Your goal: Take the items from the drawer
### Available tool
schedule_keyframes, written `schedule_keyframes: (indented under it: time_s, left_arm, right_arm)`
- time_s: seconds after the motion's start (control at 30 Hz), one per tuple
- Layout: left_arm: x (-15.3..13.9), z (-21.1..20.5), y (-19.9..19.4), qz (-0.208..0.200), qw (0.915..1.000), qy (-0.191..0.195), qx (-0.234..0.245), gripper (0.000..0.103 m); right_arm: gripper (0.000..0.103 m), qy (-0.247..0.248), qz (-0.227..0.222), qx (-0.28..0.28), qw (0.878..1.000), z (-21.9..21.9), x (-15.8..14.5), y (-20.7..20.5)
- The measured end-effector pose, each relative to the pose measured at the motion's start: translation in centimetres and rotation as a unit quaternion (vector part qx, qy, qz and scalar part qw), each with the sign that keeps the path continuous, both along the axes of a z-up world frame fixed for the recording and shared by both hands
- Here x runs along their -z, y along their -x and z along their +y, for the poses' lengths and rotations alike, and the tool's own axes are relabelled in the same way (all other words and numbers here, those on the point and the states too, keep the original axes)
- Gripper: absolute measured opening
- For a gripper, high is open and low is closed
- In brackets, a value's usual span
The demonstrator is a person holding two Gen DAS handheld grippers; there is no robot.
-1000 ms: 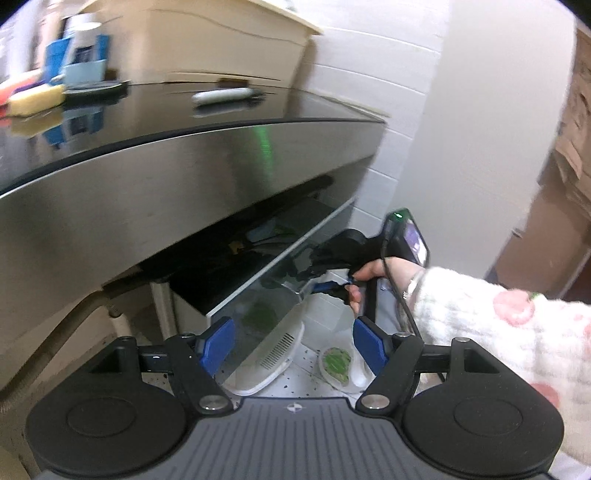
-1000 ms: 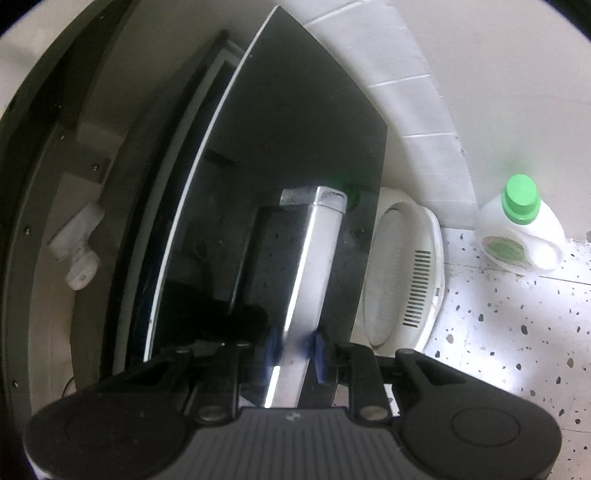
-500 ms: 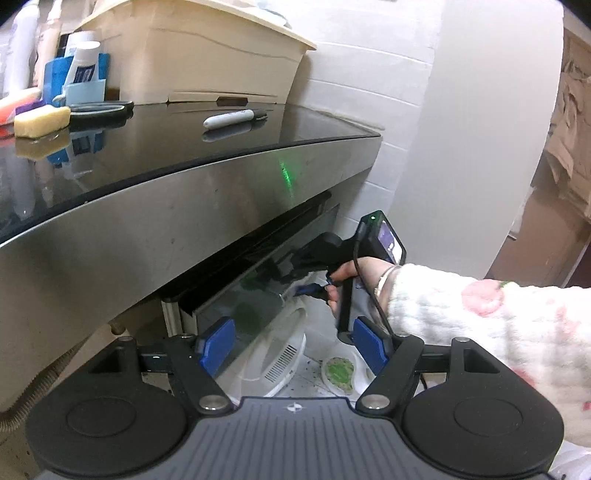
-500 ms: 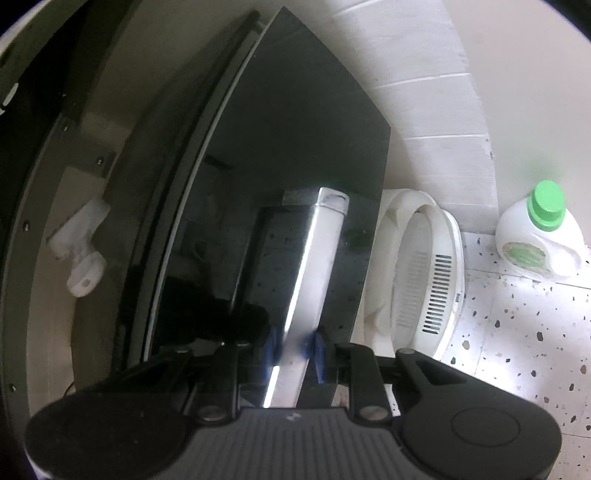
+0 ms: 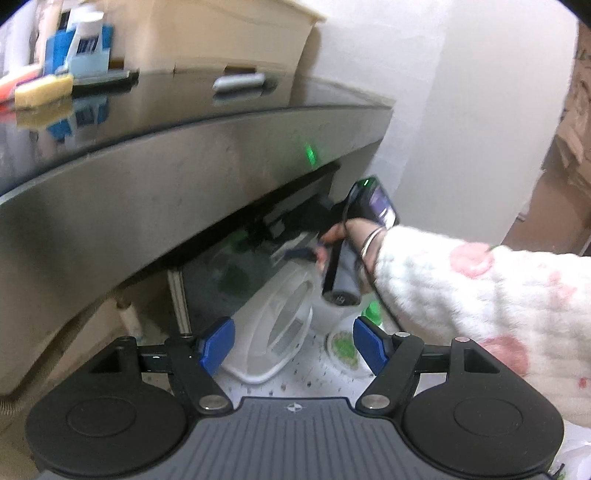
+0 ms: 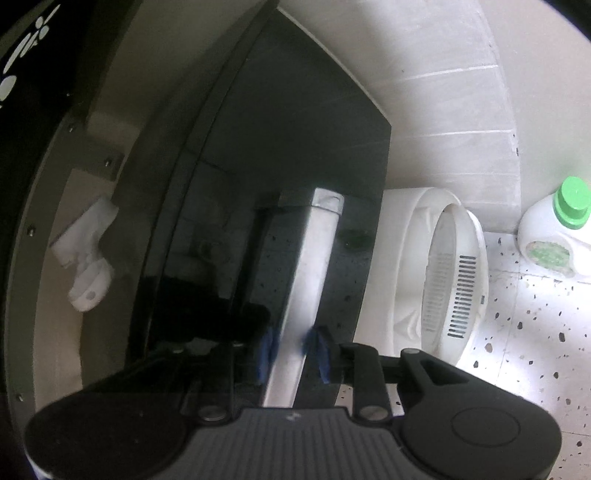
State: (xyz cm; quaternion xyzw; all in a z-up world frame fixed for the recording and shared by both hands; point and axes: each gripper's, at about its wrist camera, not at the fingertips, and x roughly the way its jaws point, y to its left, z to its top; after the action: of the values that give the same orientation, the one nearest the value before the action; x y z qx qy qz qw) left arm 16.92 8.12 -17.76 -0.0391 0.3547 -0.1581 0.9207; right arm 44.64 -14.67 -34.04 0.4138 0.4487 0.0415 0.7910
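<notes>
Spanning most of the left wrist view, a dark glossy worktop with a brushed metal front edge carries a beige box, a yellow sponge and a grey marker lying near its front edge. Beneath that edge sits the drawer, its dark glass front almost flush under the worktop, with only a thin dark gap showing along its top. What lies inside the drawer cannot be seen.

To the right of the drawer front a white tiled wall closes in, and a white fan housing leans on the speckled floor just beside the drawer's right edge. Near it stands a white detergent bottle with a green cap. Open floor remains in front of the fan and bottle.

A hand in a fluffy white sleeve with pink spots holds the right gripper at the drawer's metal handle bar. Its jaws are narrow and opening; the bar runs between the blue pads, which stand close on either side, apparently just off it.

Hanging back from the drawer, the left gripper has its jaws wide with nothing between them.
</notes>
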Motion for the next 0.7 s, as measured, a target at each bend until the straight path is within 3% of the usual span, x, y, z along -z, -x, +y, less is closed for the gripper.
schedule_keyframes:
  time_s: [0.1,0.23,0.37,0.43,0.57,0.63,0.7]
  left_arm:
    - [0.6,0.0,-0.4,0.016,0.9998,0.007,-0.008,0.070]
    - [1.8,0.1,-0.9,0.040,0.9988,0.018,-0.023,0.071]
    - [2.6,0.4,-1.1,0.047,0.9976,0.042,-0.030,0.070]
    - [2.6,0.4,-1.0,0.040,0.9977,0.046,-0.030,0.070]
    - [2.4,-0.3,-0.8,0.033,0.9977,0.032,-0.051,0.072]
    - [2.3,-1.1,-0.9,0.035,0.9974,0.004,-0.063,0.078]
    - [2.1,-1.9,-0.8,0.029,0.9972,-0.024,-0.064,0.087]
  right_arm:
    - [0.037,-0.004,-0.003,0.001,1.000,-0.5,0.3,0.4]
    - [0.038,-0.013,-0.038,-0.015,0.999,-1.3,0.6,1.4]
    - [0.043,0.013,-0.076,-0.041,0.996,-2.8,-0.5,3.1]
    - [0.057,0.044,-0.075,-0.047,0.995,-4.0,-0.9,4.2]
    - [0.063,0.131,-0.066,-0.070,0.987,-5.8,-2.3,6.7]
    - [0.074,0.183,-0.069,-0.085,0.977,-6.2,-3.4,8.5]
    - [0.076,0.239,-0.074,-0.094,0.964,-6.2,-4.8,10.6]
